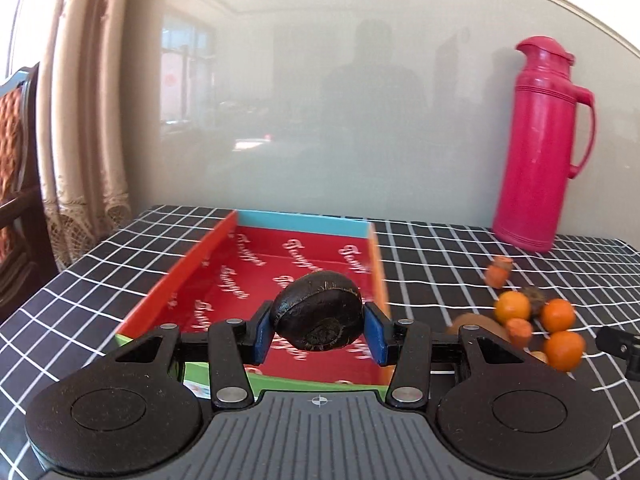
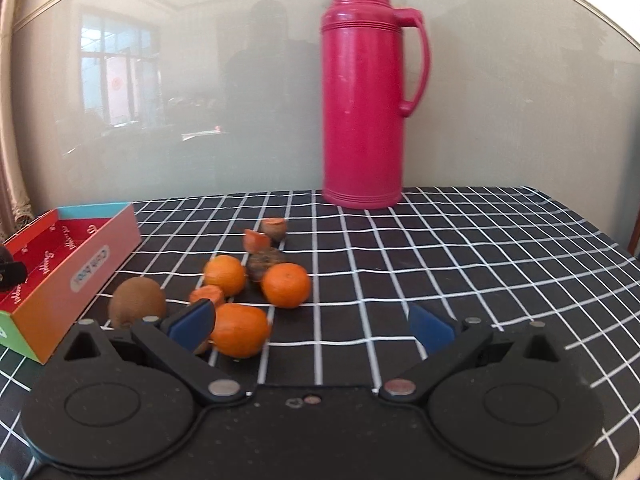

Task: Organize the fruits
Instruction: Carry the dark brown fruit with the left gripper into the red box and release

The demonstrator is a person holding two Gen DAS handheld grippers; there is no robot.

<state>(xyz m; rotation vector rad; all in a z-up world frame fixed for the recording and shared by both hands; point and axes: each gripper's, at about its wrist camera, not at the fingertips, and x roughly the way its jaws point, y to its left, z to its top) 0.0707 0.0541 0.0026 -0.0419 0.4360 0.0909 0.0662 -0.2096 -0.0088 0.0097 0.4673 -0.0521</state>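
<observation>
Above the red box [image 1: 224, 280], printed with unreadable white script, left gripper [image 1: 318, 330] fingers clamp a dark round fruit [image 1: 318, 310]; right gripper [image 2: 310, 326] fingers gape empty beside oranges [image 2: 286, 285], right of the box.

I see a table with checked cloth [image 2: 440, 260]; on it lie the box [image 2: 80, 280], thermos [image 2: 360, 100], oranges [image 2: 286, 284] and a kiwi [image 2: 136, 300].
</observation>
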